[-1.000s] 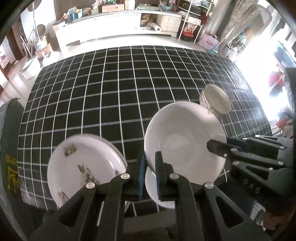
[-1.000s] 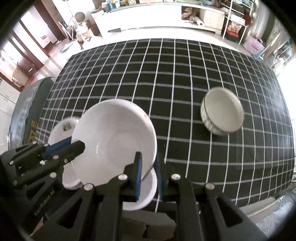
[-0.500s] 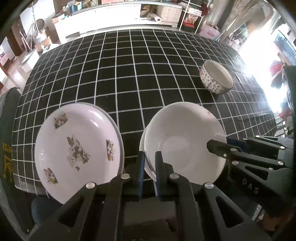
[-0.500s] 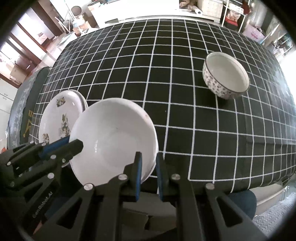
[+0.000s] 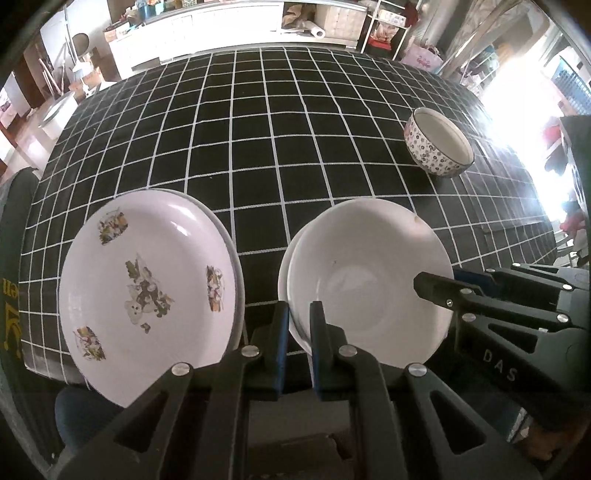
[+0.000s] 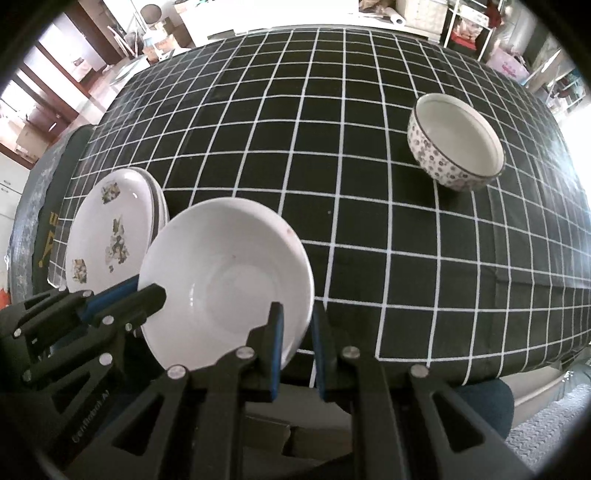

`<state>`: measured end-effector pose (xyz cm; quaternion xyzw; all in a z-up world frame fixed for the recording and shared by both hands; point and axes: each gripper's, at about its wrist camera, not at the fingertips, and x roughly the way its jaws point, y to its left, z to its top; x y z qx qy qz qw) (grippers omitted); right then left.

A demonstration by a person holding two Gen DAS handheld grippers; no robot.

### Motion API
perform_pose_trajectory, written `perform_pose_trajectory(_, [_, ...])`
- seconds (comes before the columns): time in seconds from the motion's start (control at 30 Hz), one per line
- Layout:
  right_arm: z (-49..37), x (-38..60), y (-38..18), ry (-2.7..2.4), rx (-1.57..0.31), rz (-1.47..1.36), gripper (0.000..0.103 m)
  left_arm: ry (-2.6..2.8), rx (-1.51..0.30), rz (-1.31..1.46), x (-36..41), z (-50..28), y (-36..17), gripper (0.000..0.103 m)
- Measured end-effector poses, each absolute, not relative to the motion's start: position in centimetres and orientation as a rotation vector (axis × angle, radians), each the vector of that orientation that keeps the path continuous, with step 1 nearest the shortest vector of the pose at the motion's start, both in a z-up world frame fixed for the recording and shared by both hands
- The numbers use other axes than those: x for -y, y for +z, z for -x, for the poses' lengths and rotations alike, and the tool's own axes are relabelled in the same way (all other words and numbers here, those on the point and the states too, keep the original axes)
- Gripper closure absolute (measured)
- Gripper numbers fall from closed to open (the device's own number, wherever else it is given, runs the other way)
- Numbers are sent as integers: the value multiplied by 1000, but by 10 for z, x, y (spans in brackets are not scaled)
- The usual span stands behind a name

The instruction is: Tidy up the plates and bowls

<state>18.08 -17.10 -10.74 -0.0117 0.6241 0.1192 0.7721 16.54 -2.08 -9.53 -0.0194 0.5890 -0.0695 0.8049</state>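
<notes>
1. We see a plain white bowl (image 5: 369, 280) at the near edge of the worktop (image 5: 280, 122), sitting in a second white dish whose rim shows along its left side.
2. Our left tool (image 5: 300, 325) is clamped on the bowl's near-left rim, one finger inside the bowl and the other outside it.
3. Our right tool (image 6: 297, 332) is clamped on the same bowl (image 6: 225, 280) at its right-hand rim, again with one finger inside and one outside.
4. In the left wrist view the right tool (image 5: 434, 286) reaches in from the right, its black finger lying over the bowl's inner wall.
5. In the right wrist view the left tool (image 6: 147, 293) comes in from the left and grips the bowl's rim there.
6. We cannot tell whether the bowl rests fully on the dish below or is lifted a little from it.
7. Just left of the bowl lies a white plate with small flower pictures (image 5: 147, 291), on top of at least one more plate whose edge shows along its right side.
8. That plate stack (image 6: 110, 229) hangs slightly over the near edge of the worktop.
9. A deeper bowl with a dotted pattern outside (image 6: 456, 142) stands upright on the right part of the worktop, well apart from the white bowl.
10. The worktop carries a black cloth with a white grid.
11. Beyond its far edge stand a long white cabinet (image 5: 207, 22) and cluttered shelves.
</notes>
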Motion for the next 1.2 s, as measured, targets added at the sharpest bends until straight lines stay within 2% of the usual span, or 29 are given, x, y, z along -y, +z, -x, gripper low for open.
perform_pose_trajectory(1.2, [-181,170,-106,274,-1347,19,84,-158,-1258,74,18,-168,-100,94])
